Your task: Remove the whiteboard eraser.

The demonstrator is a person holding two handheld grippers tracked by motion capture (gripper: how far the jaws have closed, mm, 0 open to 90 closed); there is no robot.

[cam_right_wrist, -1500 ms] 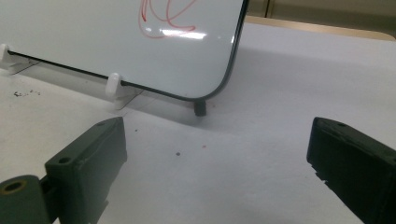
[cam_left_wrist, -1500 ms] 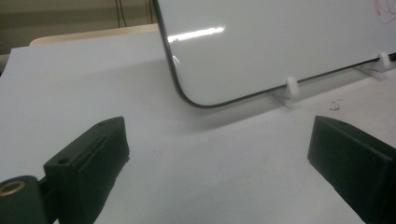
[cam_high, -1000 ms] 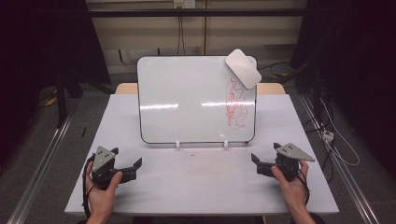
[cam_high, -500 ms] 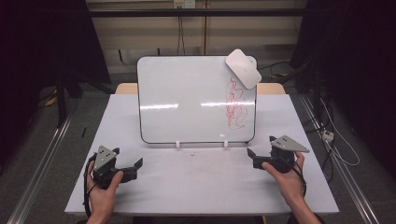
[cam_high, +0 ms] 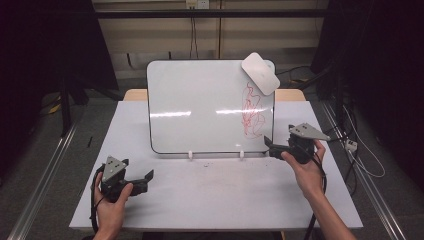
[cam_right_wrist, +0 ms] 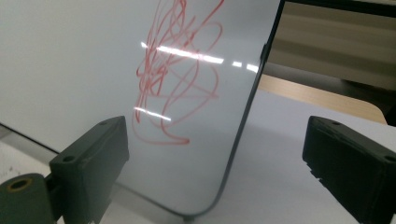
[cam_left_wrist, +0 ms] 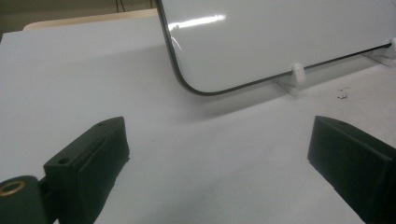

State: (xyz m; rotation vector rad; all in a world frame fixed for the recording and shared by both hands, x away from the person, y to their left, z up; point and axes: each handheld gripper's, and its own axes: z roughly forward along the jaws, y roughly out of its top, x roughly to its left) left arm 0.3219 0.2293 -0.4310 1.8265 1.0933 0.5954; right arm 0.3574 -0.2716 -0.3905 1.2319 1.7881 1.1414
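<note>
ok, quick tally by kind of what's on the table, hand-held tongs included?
White rectangular whiteboard with red scribble: 1
White rounded-rectangle eraser on the board's top right corner: 1
Small white clip feet under the board: 2
Black hand-held tongs, left and right, both open and holding nothing: 2
Total: 6

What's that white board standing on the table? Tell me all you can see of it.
The glossy white board with a thin dark rim and rounded corners stands nearly upright, leaning back a little, on two small white clip feet at the far middle of the pale grey table. Ceiling lights glint on it. A red scribble covers its right part, and a white rounded pad sits at its top right corner. Nothing else touches it.
</note>
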